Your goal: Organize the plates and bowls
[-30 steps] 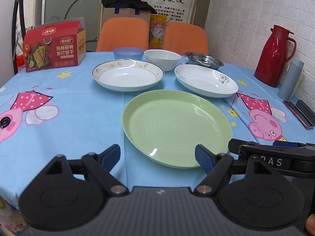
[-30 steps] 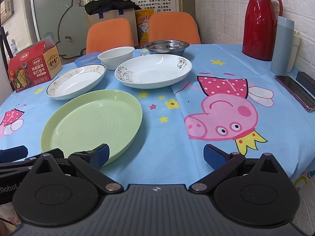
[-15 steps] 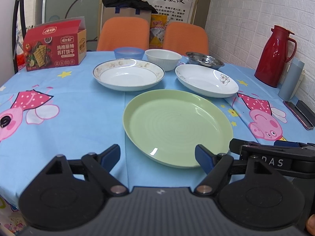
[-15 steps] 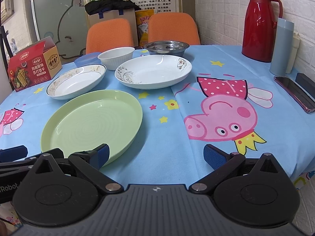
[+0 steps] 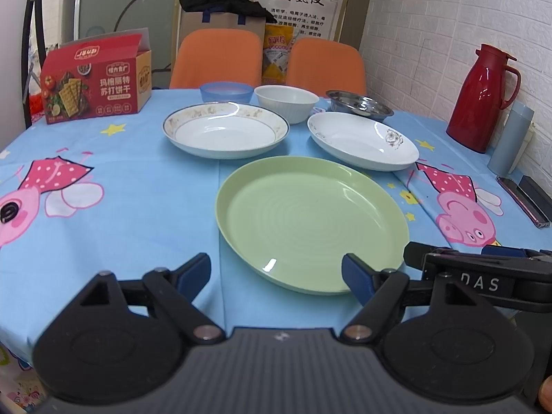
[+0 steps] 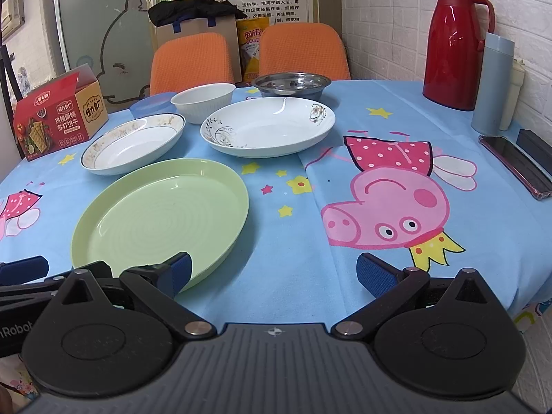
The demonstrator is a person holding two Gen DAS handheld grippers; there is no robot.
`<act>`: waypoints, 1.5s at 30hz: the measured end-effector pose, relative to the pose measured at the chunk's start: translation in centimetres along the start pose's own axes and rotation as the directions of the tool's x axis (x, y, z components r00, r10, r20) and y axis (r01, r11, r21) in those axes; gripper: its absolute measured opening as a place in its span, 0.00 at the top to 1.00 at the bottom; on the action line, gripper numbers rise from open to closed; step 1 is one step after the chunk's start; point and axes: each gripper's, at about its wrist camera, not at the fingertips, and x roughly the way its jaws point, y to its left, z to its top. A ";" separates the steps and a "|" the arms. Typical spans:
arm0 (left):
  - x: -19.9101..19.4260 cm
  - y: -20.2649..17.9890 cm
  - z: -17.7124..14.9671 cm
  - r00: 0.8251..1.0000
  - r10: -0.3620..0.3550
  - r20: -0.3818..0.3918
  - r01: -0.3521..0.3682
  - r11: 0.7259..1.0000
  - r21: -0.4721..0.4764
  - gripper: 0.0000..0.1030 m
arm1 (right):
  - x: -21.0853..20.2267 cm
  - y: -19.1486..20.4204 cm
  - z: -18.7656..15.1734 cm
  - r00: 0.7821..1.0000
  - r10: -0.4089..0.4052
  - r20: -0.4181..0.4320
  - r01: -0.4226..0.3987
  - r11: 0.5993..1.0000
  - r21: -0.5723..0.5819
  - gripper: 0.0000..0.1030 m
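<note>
A green plate (image 5: pixel 310 220) lies on the blue tablecloth near the front edge; it also shows in the right wrist view (image 6: pixel 162 220). Behind it lie a gold-rimmed white plate (image 5: pixel 226 129) and a flower-patterned white plate (image 5: pixel 362 139). Further back stand a blue bowl (image 5: pixel 226 91), a white bowl (image 5: pixel 286 101) and a steel bowl (image 5: pixel 358 103). My left gripper (image 5: pixel 276 272) is open and empty, just short of the green plate's near rim. My right gripper (image 6: pixel 272 272) is open and empty, to the right of the green plate.
A red cracker box (image 5: pixel 96 82) stands at the back left. A red thermos (image 6: pixel 455 41), a grey-blue cup (image 6: pixel 491 82) and a phone (image 6: pixel 514 165) sit along the right side by the brick wall. Two orange chairs (image 5: pixel 217 58) stand behind the table.
</note>
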 end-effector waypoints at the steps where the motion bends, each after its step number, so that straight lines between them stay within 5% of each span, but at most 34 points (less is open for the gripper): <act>1: 0.0 0.0 0.0 1.000 0.000 0.000 0.000 1.000 -0.001 0.23 | 0.0 0.0 0.0 1.000 0.000 0.000 0.000 1.000 -0.001 0.00; 24: 1.7 3.2 2.8 0.999 0.022 -0.027 -0.023 0.998 -0.061 0.23 | 1.4 0.6 2.2 1.000 0.025 0.015 -0.025 0.999 -0.039 0.00; 32: 5.3 5.3 3.7 0.995 0.018 -0.096 -0.030 0.992 -0.120 0.24 | 5.7 2.0 2.8 0.995 0.068 -0.077 -0.074 0.994 -0.077 0.00; 45: 7.3 4.2 4.4 0.990 0.083 -0.117 -0.082 0.997 0.010 0.24 | 7.4 3.2 3.2 0.991 0.102 -0.089 -0.114 0.983 -0.142 0.00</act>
